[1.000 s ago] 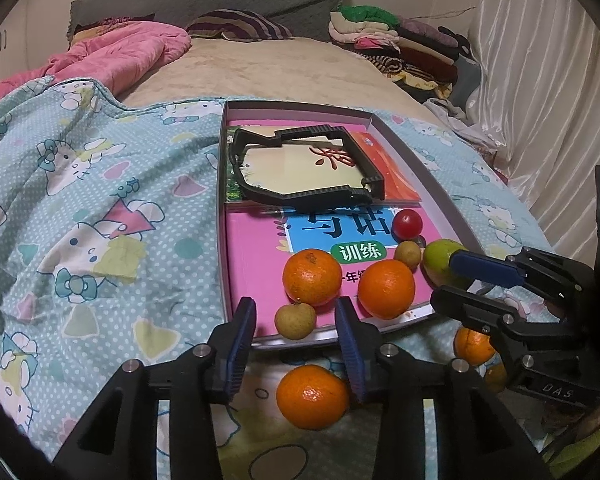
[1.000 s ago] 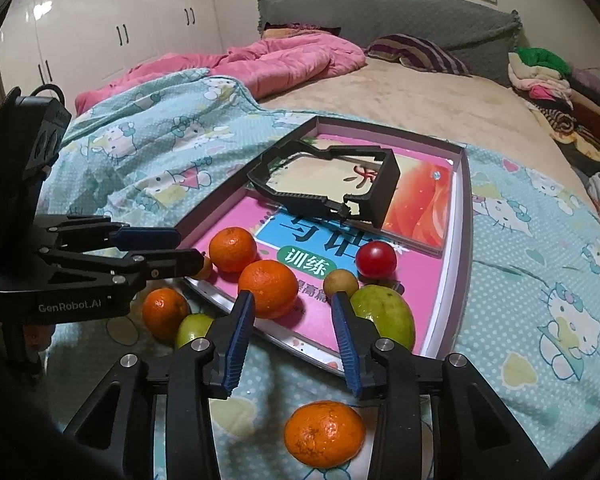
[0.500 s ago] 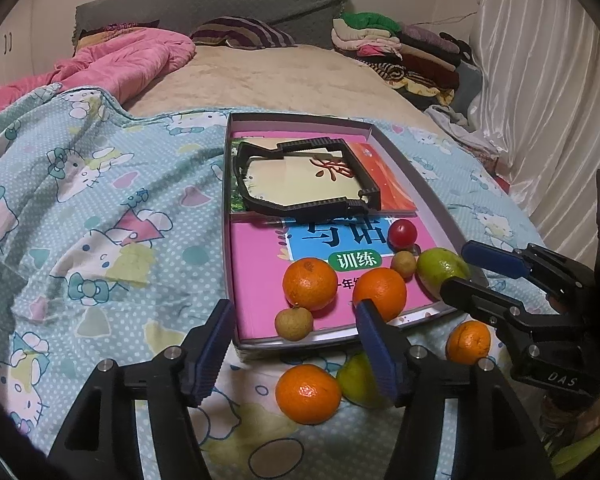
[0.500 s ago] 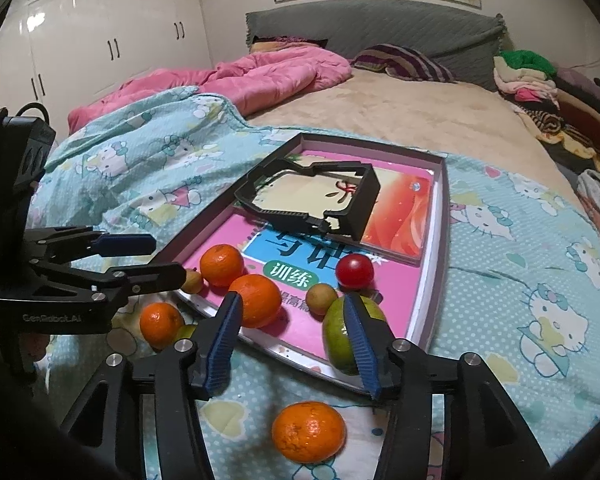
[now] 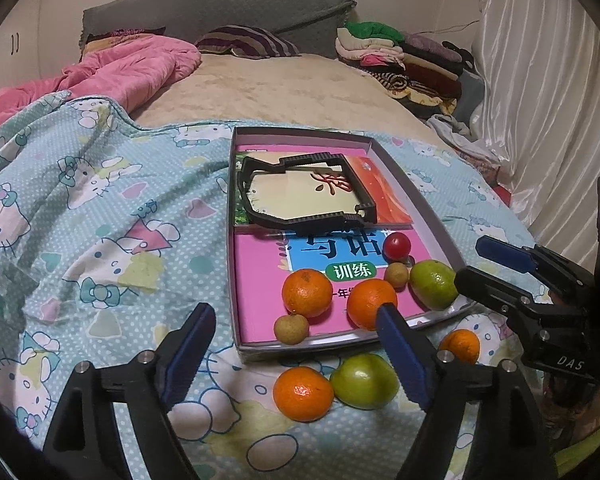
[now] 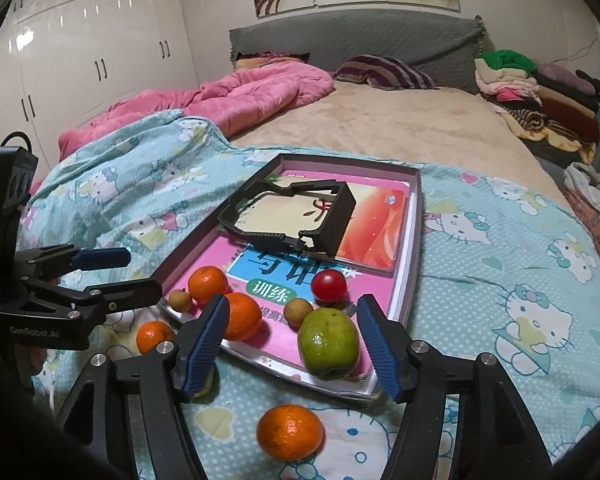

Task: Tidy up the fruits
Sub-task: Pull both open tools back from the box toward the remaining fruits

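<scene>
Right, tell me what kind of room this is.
A bedroom, quite clearly. The fruit tray sits on a made-up bed with a cartoon-cat bedsheet and a pink quilt. A grey padded headboard stands behind it, white wardrobes line the wall, and folded clothes are piled on the bed.

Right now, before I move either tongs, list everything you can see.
tray: one, grey, on the bedspread
books: at least two, pink and orange, in the tray
frame: one, black, on the books, far end
oranges: four, orange; two in the tray, two on the bedspread
green fruits: two, green; one in the tray, one on the bedspread
small round fruits: two, tan, in the tray
tomato: one, red, in the tray
bedspread: one, light blue, cartoon cats
quilt: one, pink, far left
left tongs: black, blue pads, opening, nothing held
right tongs: same, opening, nothing held
</scene>
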Available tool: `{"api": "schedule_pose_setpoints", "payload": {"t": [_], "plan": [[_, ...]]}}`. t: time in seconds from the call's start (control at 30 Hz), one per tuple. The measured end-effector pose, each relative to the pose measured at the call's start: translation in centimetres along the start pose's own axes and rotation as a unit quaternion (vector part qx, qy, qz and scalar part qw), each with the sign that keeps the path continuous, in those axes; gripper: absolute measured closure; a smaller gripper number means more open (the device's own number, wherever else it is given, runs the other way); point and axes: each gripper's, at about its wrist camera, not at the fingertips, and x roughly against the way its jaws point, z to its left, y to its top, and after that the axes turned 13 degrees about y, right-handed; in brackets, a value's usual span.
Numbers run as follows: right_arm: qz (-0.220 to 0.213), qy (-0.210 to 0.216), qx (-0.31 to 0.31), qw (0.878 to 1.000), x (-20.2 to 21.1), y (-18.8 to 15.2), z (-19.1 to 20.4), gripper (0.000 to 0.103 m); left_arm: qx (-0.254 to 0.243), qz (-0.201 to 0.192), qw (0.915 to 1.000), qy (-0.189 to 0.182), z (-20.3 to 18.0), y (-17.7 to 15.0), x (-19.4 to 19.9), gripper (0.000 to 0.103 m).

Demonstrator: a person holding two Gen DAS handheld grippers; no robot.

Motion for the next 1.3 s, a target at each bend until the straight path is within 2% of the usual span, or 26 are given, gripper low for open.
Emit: {"api": "schedule_pose_setpoints", "payload": {"t": [0.3,0.87,1.3], "plan": [[-0.008,-0.003,0.0,1.0,0.7,0.1,0.2,0.029,0.013,-0.006,0.9998,0.013,0.1,-0.3,0.5,0.007],[-0.039,-0.005,0.001,0.999,3.1,0.4,0.6,0.025,0.018,-0.016,0.9997,0.004,0.4,-0.7,2.6,0.007],[-0.045,-0.004,0.01,0.999,4.3,0.1,1.3,0.025,0.015,-0.019,0.9997,-0.005,0.2,-1.3,4.0,0.007]]}}
